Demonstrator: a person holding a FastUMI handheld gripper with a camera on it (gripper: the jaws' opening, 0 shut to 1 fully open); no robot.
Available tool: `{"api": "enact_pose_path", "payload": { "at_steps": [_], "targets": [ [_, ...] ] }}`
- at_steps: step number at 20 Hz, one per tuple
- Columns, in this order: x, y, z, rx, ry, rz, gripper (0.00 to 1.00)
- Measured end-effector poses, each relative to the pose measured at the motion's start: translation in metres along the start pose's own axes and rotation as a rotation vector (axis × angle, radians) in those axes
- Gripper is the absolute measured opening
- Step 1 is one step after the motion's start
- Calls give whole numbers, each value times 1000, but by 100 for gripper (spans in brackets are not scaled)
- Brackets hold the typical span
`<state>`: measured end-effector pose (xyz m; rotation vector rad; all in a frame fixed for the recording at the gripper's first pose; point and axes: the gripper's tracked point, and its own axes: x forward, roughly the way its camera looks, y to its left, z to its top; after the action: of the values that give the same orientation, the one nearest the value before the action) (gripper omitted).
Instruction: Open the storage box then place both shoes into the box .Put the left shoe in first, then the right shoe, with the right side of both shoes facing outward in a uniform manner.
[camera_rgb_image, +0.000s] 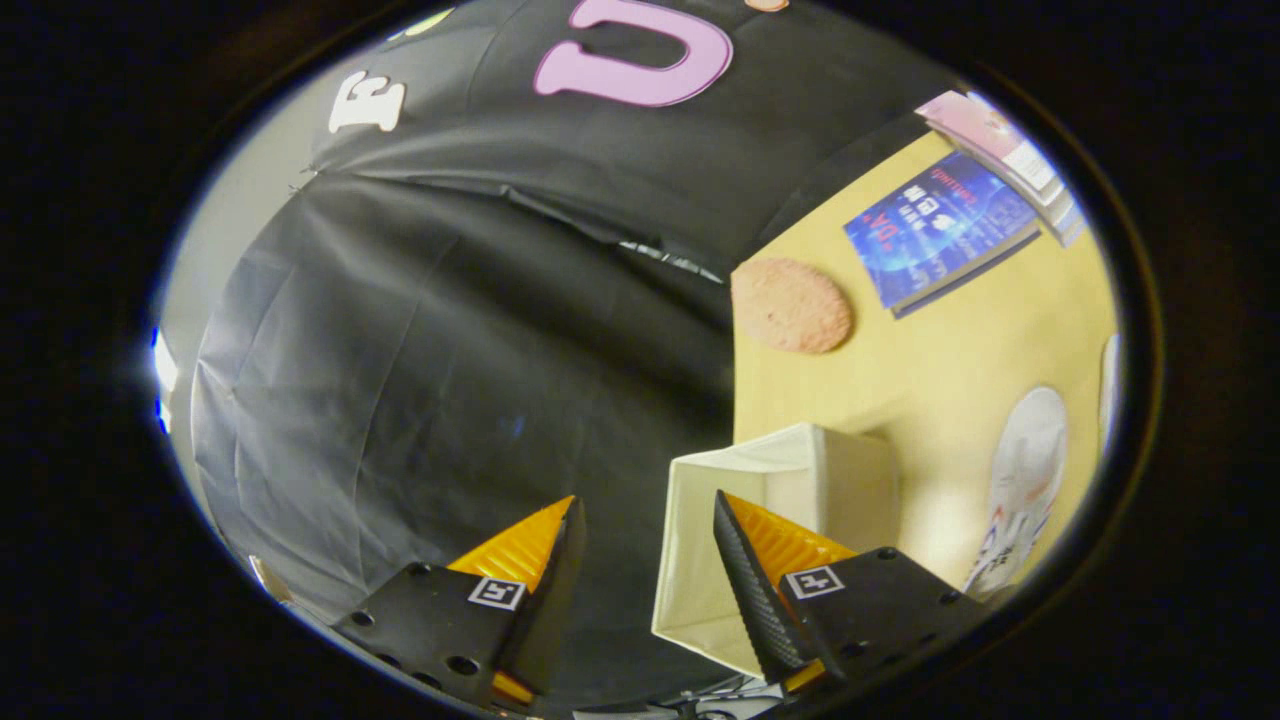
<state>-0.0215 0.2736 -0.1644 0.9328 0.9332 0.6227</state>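
Tool (645, 560) fingers spread wide, holding nothing. Storage box (770, 520) on table (950, 370) just ahead of one finger, off tool's centreline, apparently open. Shoe (1025, 480) beyond box, long axis roughly parallel to fingers.

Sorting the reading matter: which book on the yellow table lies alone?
The blue-covered book, flat beside the round pink mat; the pink-covered books are stacked beyond it. Open gripper holds nothing.

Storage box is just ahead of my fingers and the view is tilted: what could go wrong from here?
1. The gripper is open with one finger over the storage box's thin fabric wall; pushing on could dent or shove it.
2. The box stands near the table edge, so a nudge might tip it off.
3. The white shoe lies beyond the box, risking a swipe when reaching.
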Motion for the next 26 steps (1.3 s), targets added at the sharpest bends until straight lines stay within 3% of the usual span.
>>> {"api": "enact_pose_path", "payload": {
  "at_steps": [13,26],
  "targets": [
    [-75,-146,-5,35,-19,-319,79],
    [-111,-269,-63,-62,98,-673,80]
  ]
}}
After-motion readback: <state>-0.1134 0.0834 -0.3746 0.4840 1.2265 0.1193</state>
